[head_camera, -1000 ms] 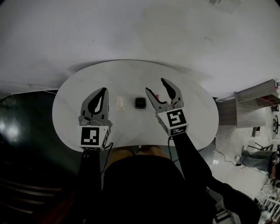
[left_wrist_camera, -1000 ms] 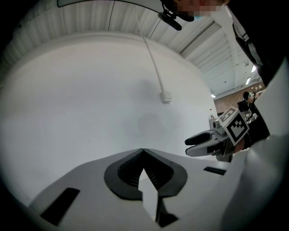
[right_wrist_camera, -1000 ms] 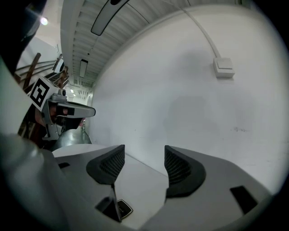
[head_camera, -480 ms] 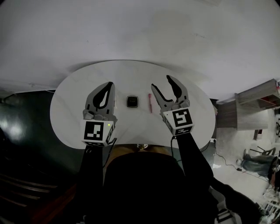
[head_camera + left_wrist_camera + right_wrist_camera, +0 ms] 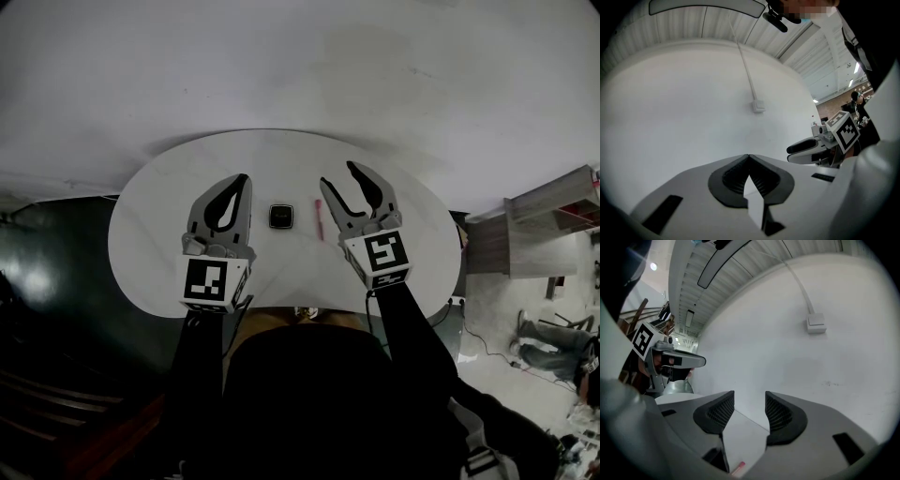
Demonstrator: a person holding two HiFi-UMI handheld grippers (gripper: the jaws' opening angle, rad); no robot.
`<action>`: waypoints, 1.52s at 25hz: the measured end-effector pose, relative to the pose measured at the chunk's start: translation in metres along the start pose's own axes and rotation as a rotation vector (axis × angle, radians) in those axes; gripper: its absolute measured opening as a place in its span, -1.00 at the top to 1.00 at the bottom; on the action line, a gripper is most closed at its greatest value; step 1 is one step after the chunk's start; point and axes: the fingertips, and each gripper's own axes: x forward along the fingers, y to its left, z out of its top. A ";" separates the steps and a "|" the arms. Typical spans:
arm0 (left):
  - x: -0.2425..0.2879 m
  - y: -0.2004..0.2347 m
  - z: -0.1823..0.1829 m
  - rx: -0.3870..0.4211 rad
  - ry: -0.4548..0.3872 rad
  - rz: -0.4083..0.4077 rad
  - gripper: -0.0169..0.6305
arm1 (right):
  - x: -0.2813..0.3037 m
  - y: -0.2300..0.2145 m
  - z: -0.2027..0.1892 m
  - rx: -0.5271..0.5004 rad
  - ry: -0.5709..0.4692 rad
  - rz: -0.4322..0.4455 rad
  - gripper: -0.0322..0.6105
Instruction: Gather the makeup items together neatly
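Hovering over table (image 5: 155, 230): L claw (image 5: 244, 181) together, empty; R claw (image 5: 337, 174) apart, just been closing, empty.

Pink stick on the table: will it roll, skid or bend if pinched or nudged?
The pink stick looks thin and straight, so it is probably stiff and light. It lies flat on the smooth white table; if its body is round, which is too small to confirm, a sideways nudge would likely roll it. Lying so low, it may skid under a pinch rather than lift.
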 end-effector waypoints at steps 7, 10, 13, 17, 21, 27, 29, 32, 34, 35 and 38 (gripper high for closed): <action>0.001 -0.002 0.002 0.001 -0.002 -0.004 0.90 | 0.003 0.004 0.009 -0.011 -0.027 0.011 0.40; 0.001 -0.002 0.001 -0.001 -0.002 -0.003 0.90 | 0.005 0.006 0.010 -0.013 -0.033 0.011 0.51; -0.001 -0.001 0.001 0.001 -0.004 -0.001 0.90 | 0.006 0.008 0.011 -0.018 -0.034 0.019 0.62; -0.002 0.002 0.000 -0.010 0.003 0.007 0.90 | 0.010 0.012 0.011 -0.025 -0.029 0.032 0.70; -0.001 0.003 0.001 -0.023 0.006 0.009 0.90 | 0.009 0.016 0.014 0.002 -0.042 0.057 0.81; -0.001 0.003 0.004 -0.030 -0.006 0.006 0.90 | 0.009 0.018 0.016 0.017 -0.058 0.056 0.81; 0.000 0.002 0.004 -0.032 -0.007 0.000 0.90 | 0.008 0.018 0.016 -0.001 -0.054 0.054 0.81; -0.001 0.004 0.002 -0.032 -0.005 0.003 0.90 | 0.009 0.019 0.015 -0.013 -0.046 0.048 0.81; -0.001 0.006 0.002 -0.033 -0.007 0.002 0.90 | 0.010 0.019 0.015 -0.012 -0.044 0.042 0.81; -0.001 0.007 0.001 -0.033 -0.007 0.002 0.90 | 0.010 0.019 0.015 -0.013 -0.043 0.041 0.82; -0.001 0.008 0.000 -0.030 -0.007 0.001 0.90 | 0.012 0.020 0.015 -0.017 -0.040 0.042 0.81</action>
